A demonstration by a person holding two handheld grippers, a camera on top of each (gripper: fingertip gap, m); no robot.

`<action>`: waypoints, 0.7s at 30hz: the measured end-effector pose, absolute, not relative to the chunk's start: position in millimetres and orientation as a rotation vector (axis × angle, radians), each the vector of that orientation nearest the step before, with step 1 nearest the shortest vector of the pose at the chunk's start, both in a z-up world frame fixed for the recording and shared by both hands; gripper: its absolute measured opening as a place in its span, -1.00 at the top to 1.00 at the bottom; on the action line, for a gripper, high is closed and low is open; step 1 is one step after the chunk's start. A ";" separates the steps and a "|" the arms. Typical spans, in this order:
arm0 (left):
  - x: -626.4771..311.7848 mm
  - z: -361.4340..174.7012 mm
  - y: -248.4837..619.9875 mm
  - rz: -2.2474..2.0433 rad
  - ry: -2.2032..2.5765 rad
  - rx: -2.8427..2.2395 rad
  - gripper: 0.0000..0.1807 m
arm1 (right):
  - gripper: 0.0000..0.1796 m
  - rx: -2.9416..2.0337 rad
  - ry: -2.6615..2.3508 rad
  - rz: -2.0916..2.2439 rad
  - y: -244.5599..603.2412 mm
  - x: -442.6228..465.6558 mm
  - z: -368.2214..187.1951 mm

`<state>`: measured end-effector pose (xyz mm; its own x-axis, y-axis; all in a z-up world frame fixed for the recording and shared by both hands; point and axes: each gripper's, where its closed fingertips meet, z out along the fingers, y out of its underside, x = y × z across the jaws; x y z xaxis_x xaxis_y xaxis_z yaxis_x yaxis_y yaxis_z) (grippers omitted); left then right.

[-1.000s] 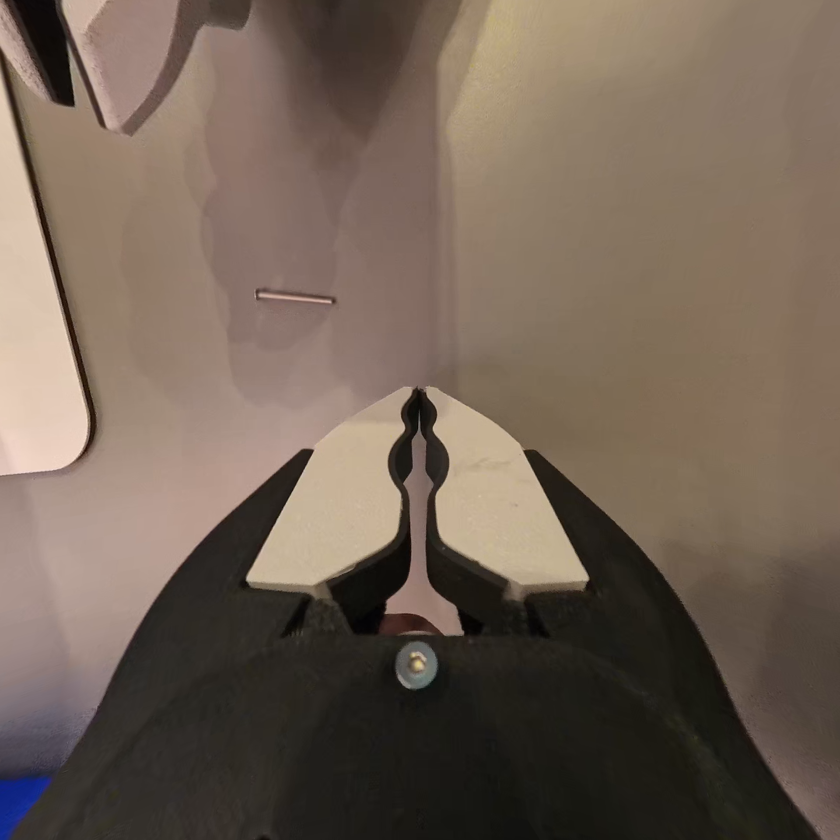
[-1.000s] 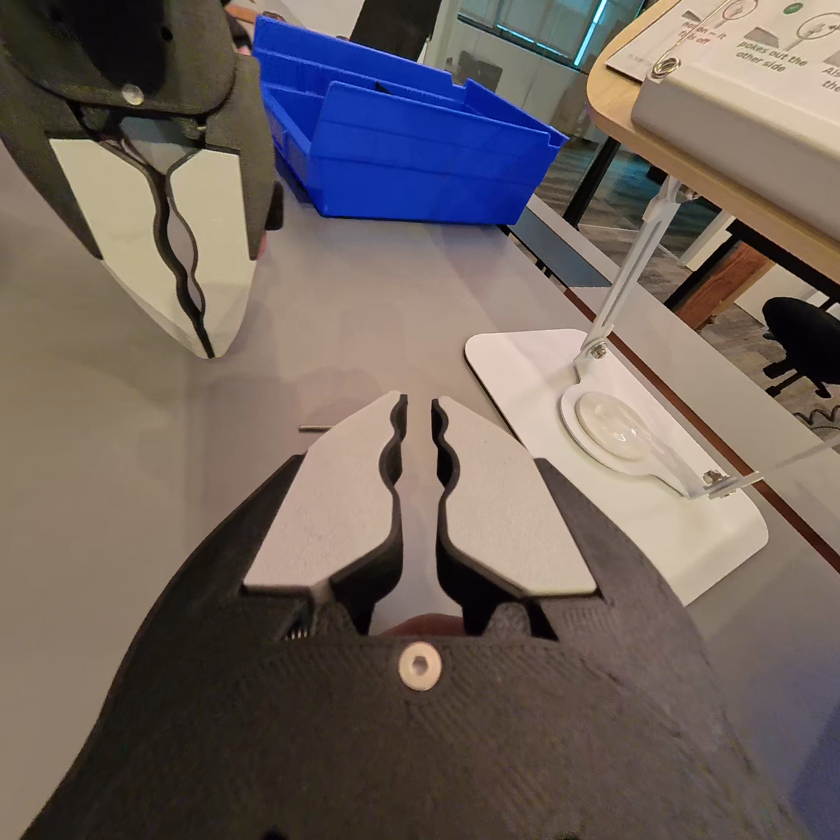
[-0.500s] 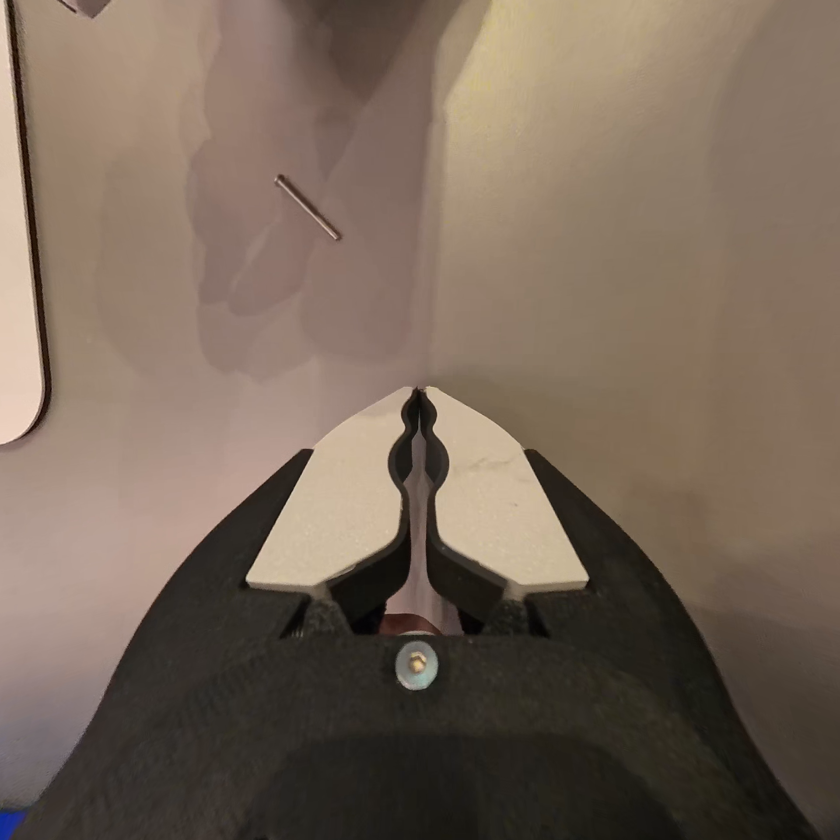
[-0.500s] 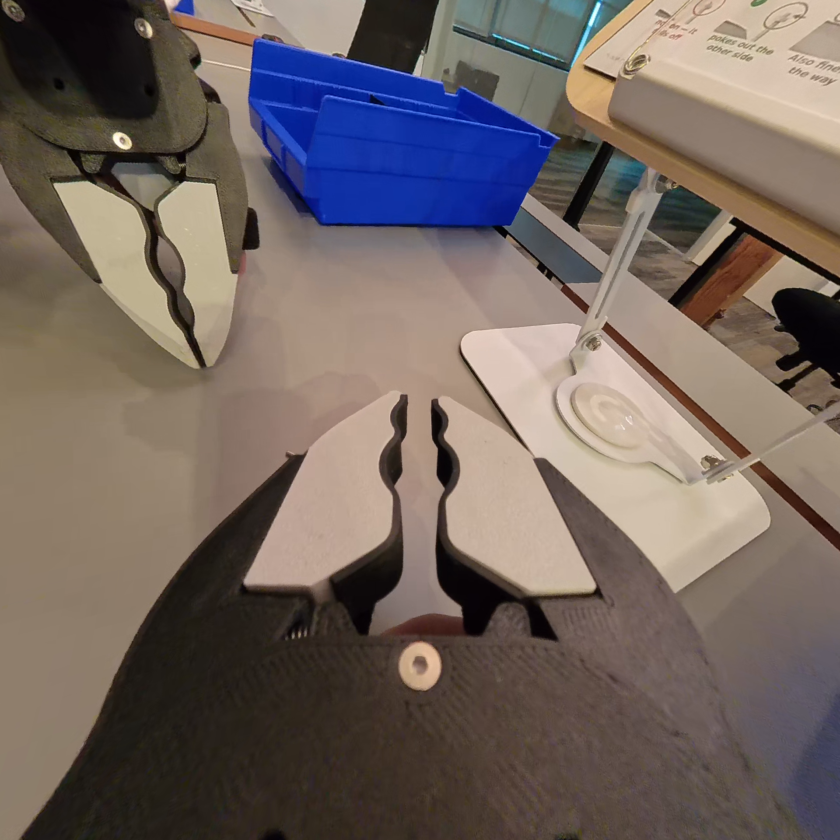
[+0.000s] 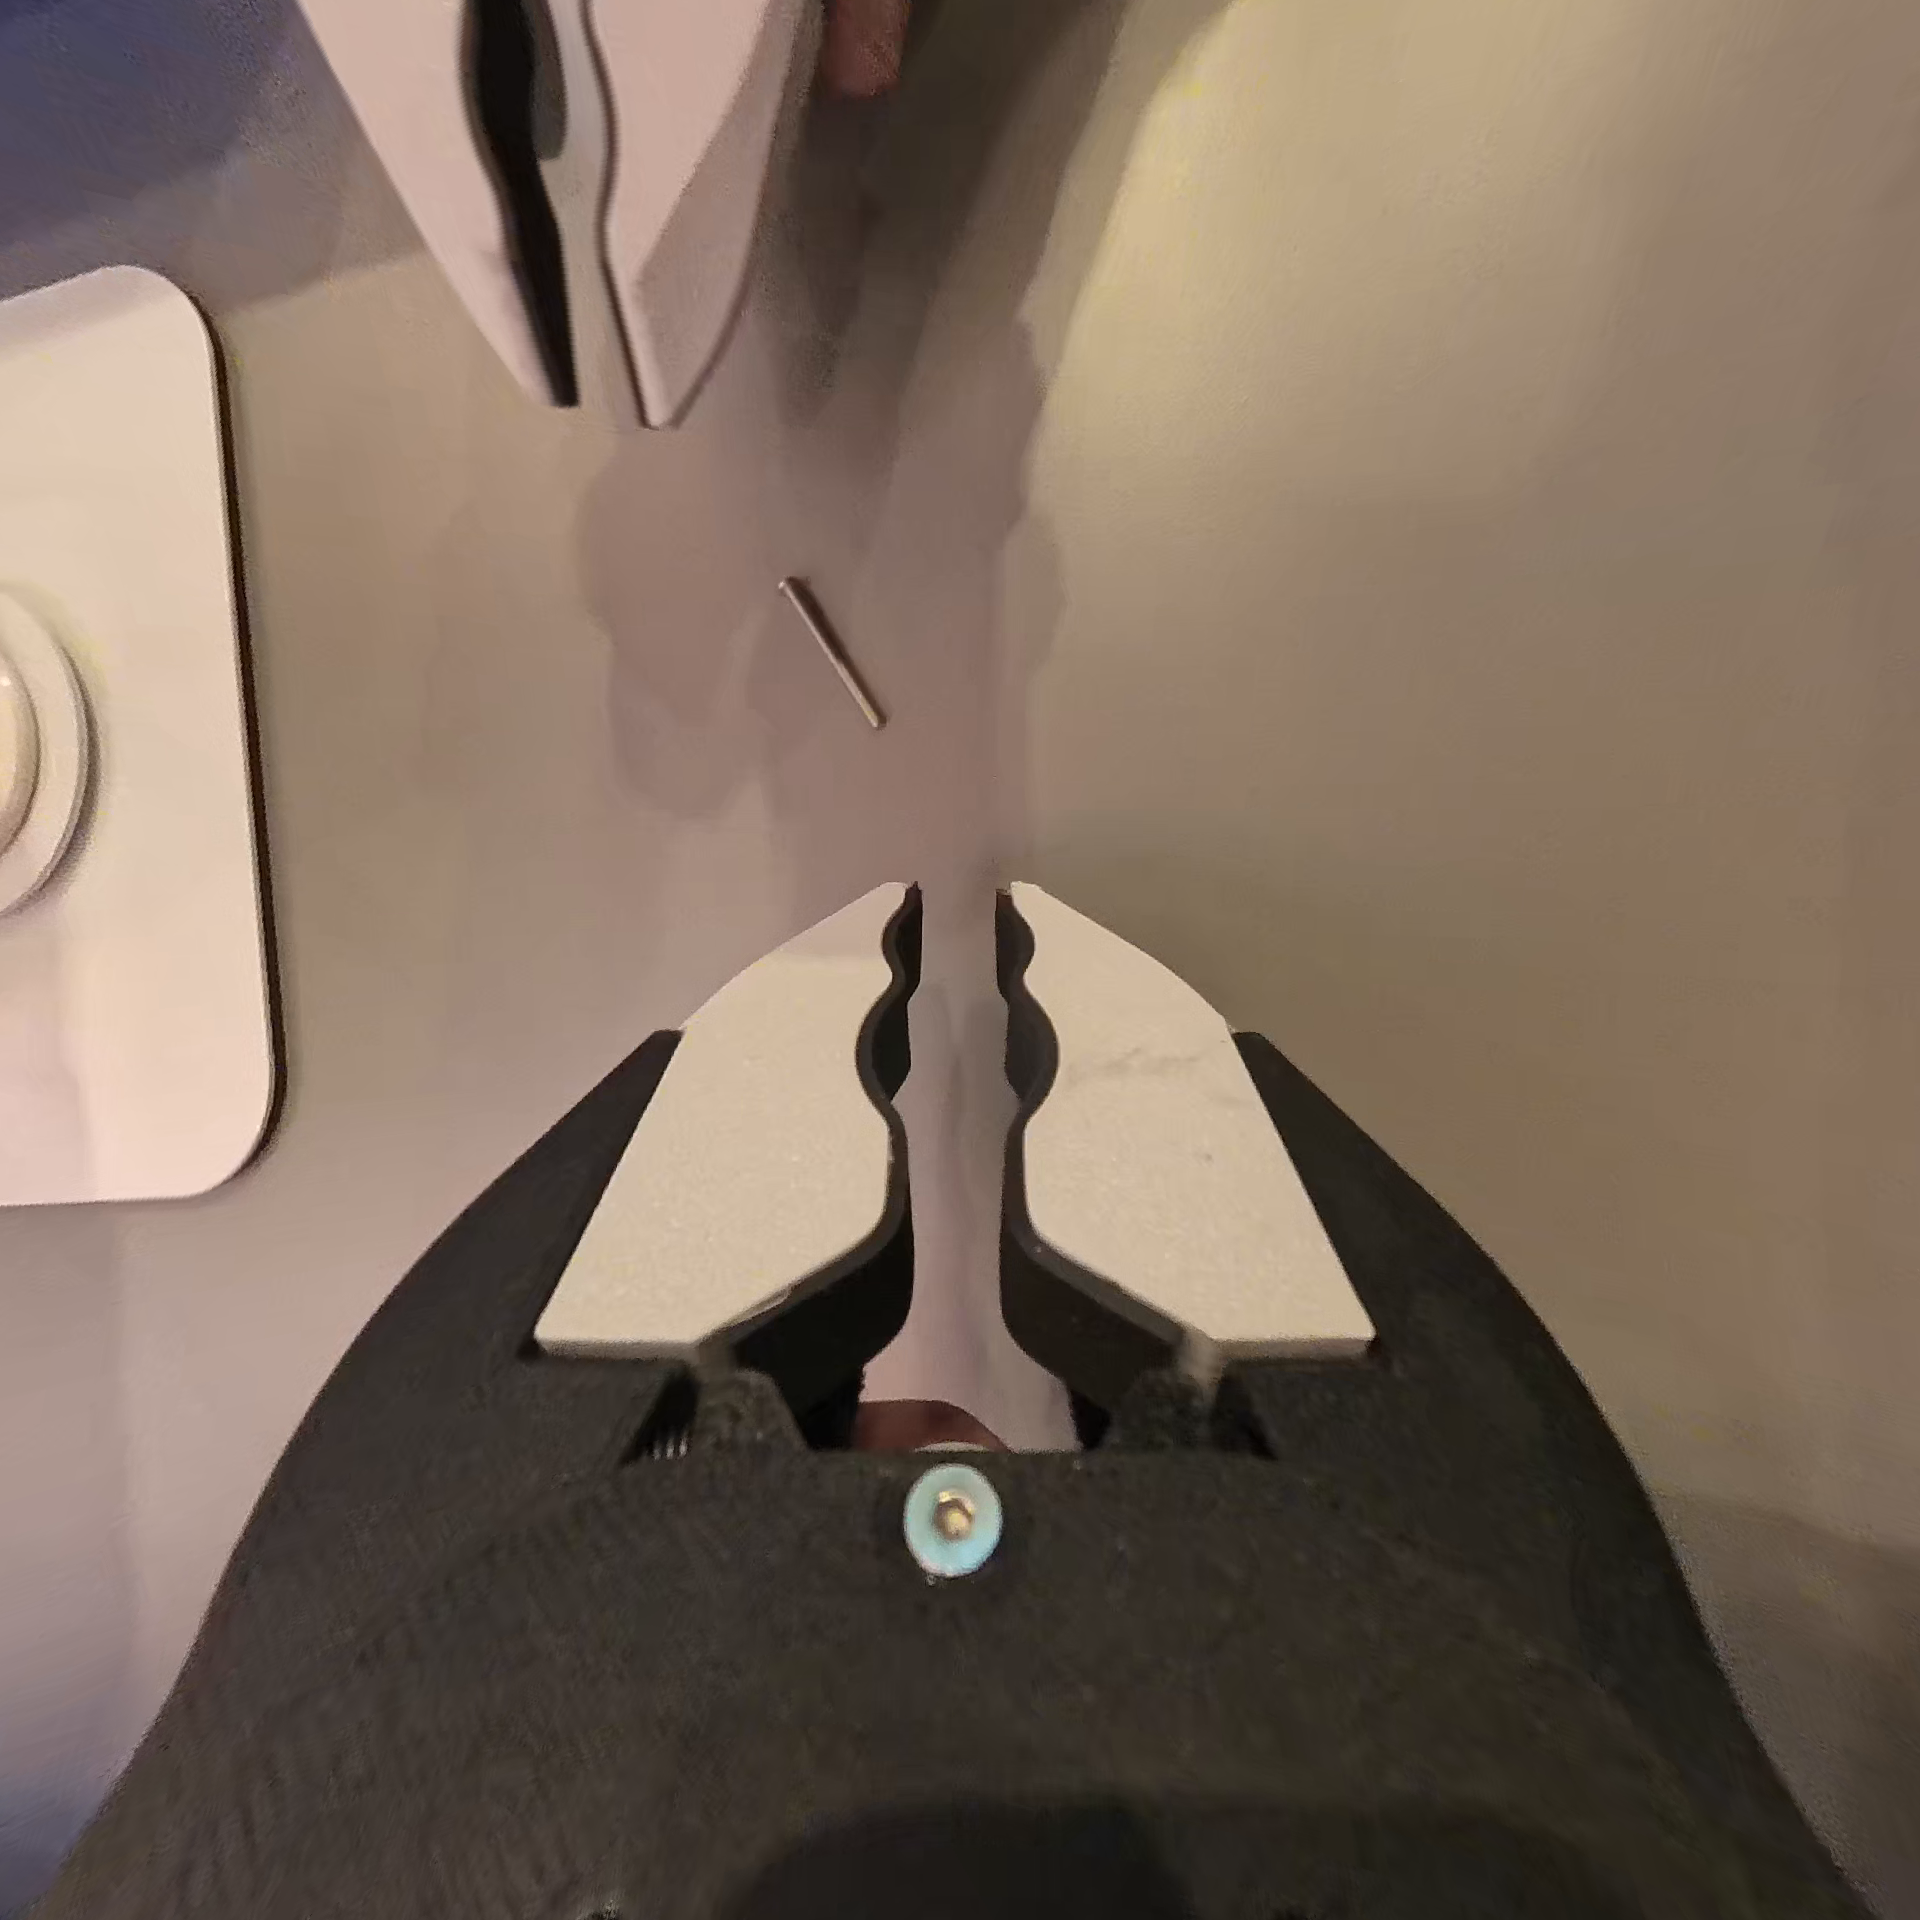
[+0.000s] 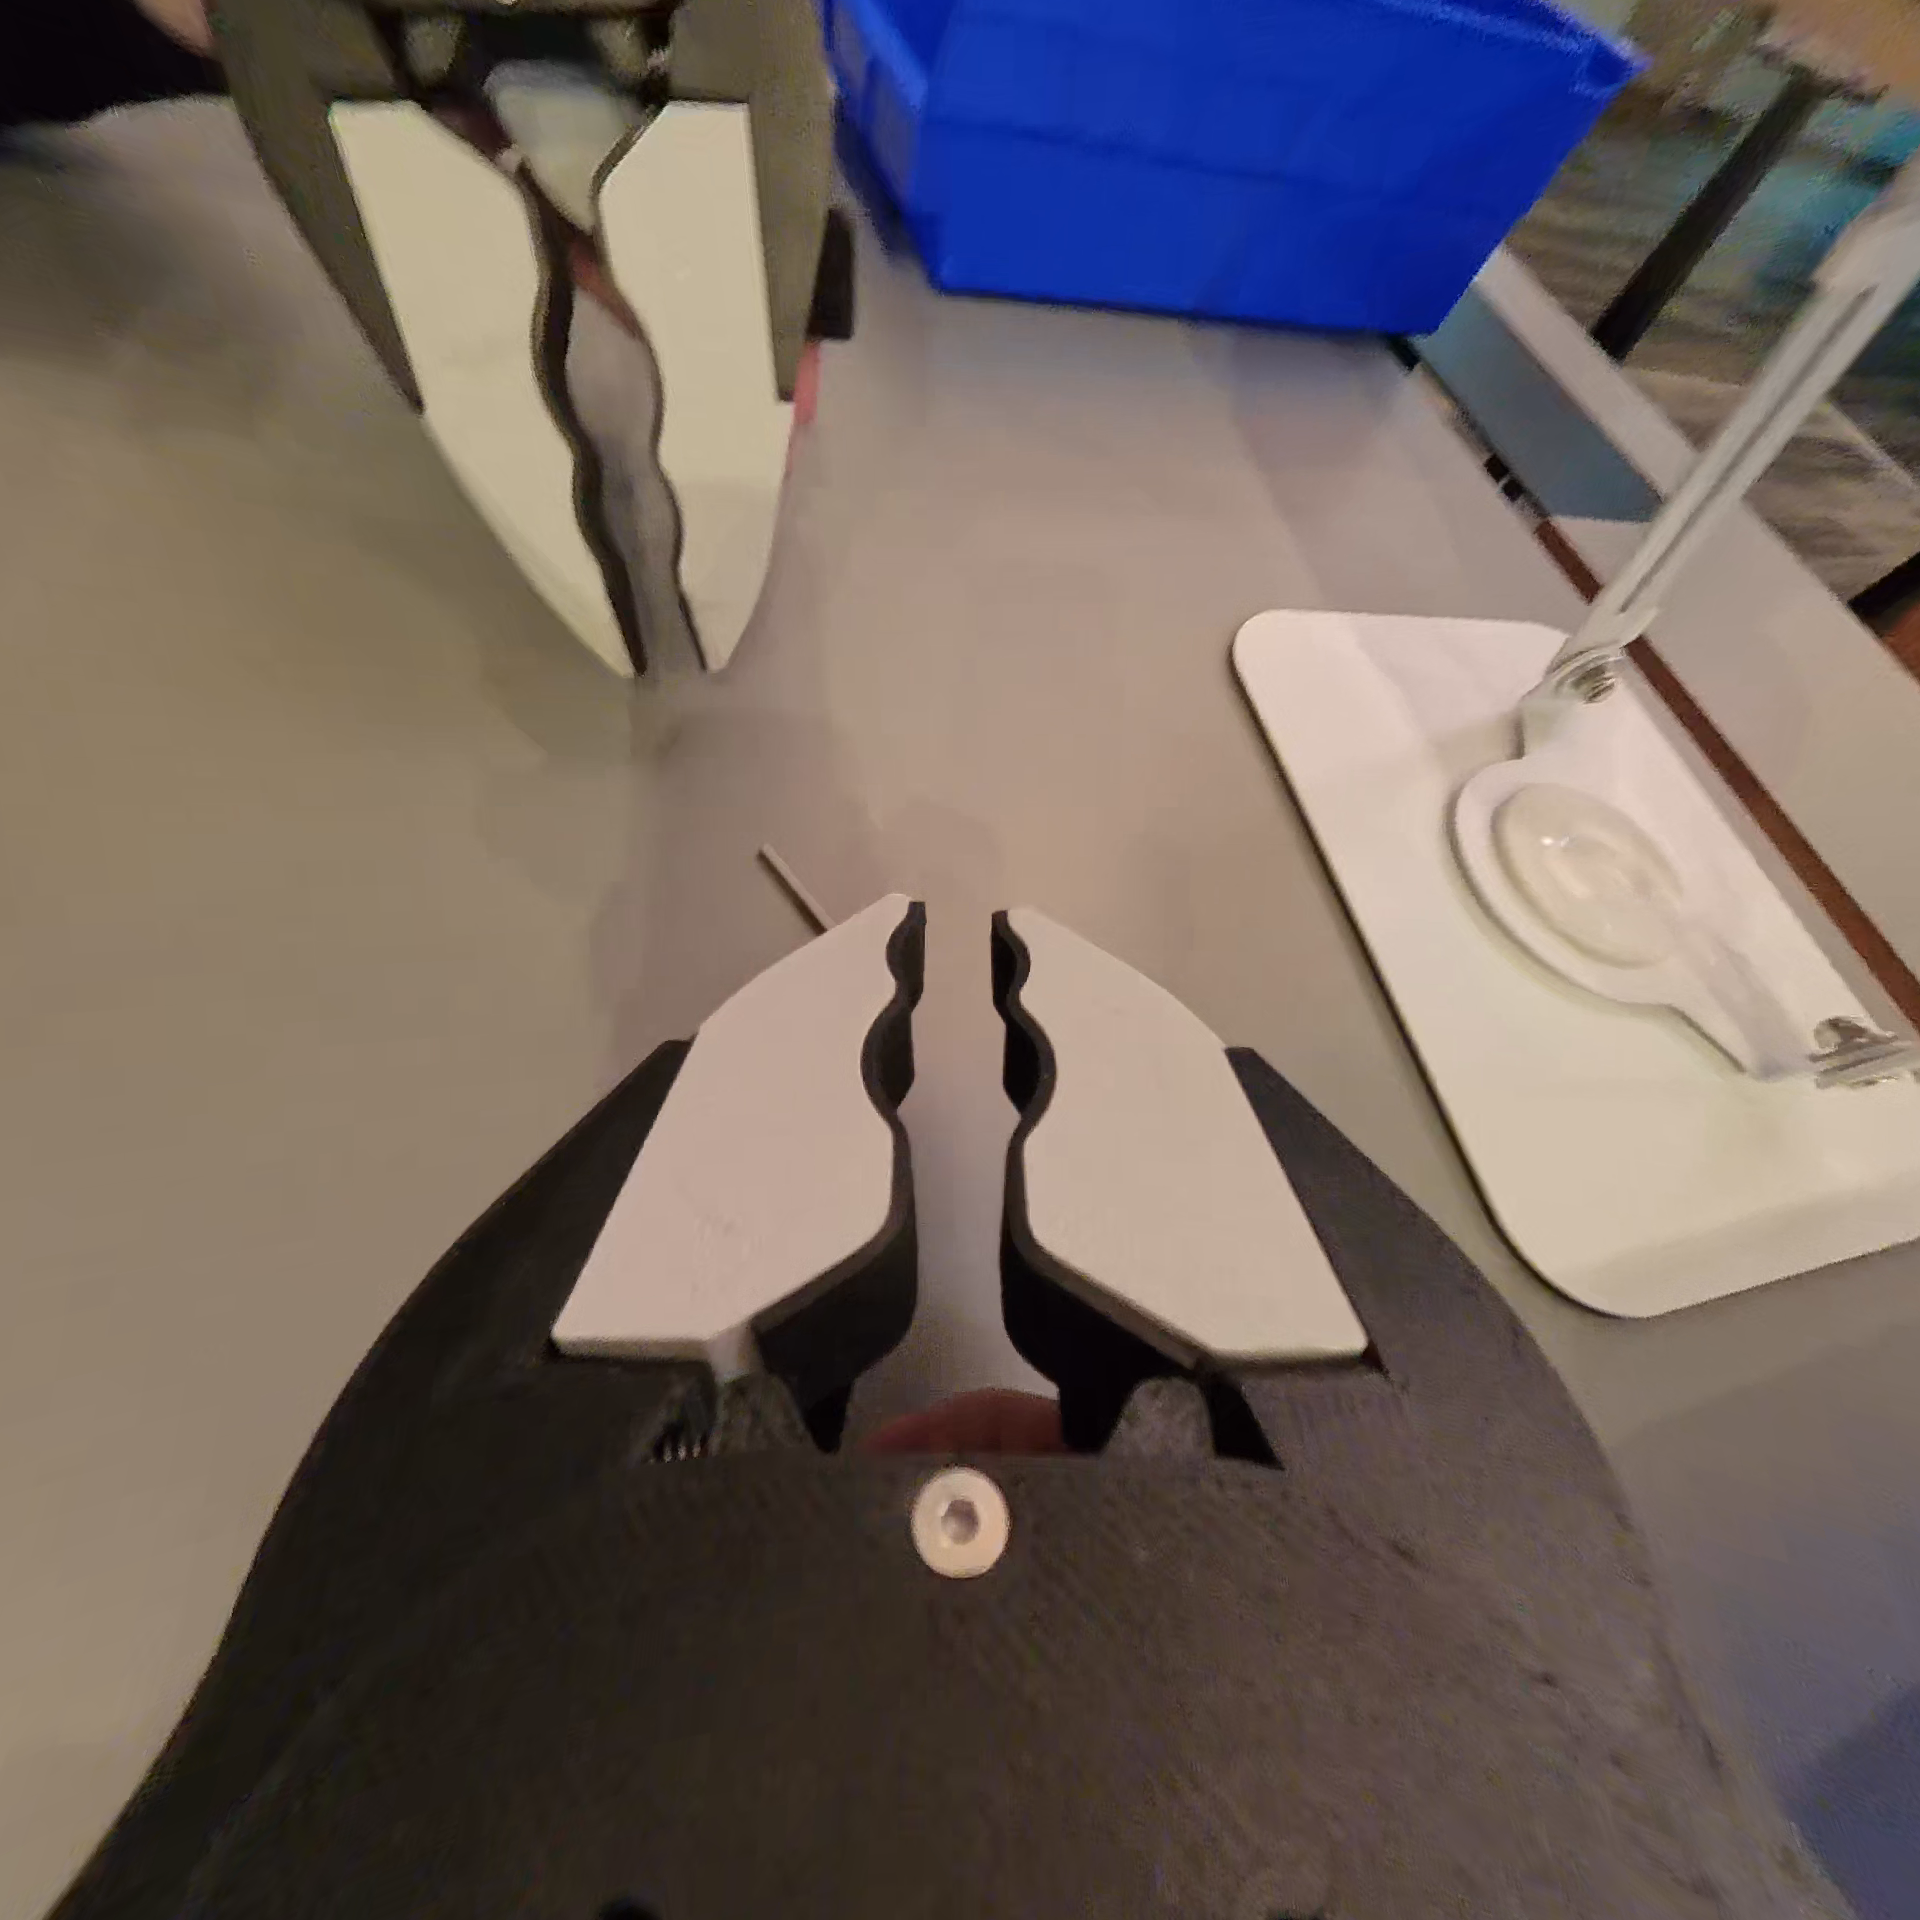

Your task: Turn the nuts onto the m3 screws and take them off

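Claws (image 5: 956, 891) open — screw (image 5: 831, 652) between.

Left hand-held gripper (image 5: 954, 891) slightly parted, empty — right hand-held gripper (image 6: 956, 909) likewise, tips facing each other

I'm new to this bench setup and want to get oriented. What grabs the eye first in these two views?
Two black grippers with pale fingers face each other, the left gripper and the right gripper, both slightly open and empty. Between them a thin metal screw lies alone on the grey table. Beyond, a bright blue bin stands at the back, and a white base plate holding a clear lens lies to the right.
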<state>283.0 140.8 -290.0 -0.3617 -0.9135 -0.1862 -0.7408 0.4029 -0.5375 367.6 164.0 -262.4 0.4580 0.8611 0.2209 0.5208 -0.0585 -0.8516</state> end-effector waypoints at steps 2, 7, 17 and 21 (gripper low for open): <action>287.1 -289.1 140.4 -0.522 2.193 -1.402 0.84 | 0.86 -1.732 -1.264 0.442 154.2 367.5 -269.1; 298.9 -289.9 140.0 -0.533 2.172 -1.416 0.76 | 0.85 -1.739 -1.291 0.398 151.3 369.3 -274.0; 320.5 -289.0 162.6 -0.490 2.188 -1.492 0.79 | 0.86 -1.745 -1.289 0.394 152.8 375.4 -274.4; 313.1 -296.9 174.2 -0.470 2.263 -1.471 0.83 | 0.86 -1.751 -1.313 0.378 151.8 374.4 -277.9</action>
<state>313.1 174.2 -296.9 -0.3667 -0.9187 -0.1466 -0.7843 0.3900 -0.4824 374.4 151.8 -277.9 0.3925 0.8836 0.2552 0.6125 -0.0441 -0.7893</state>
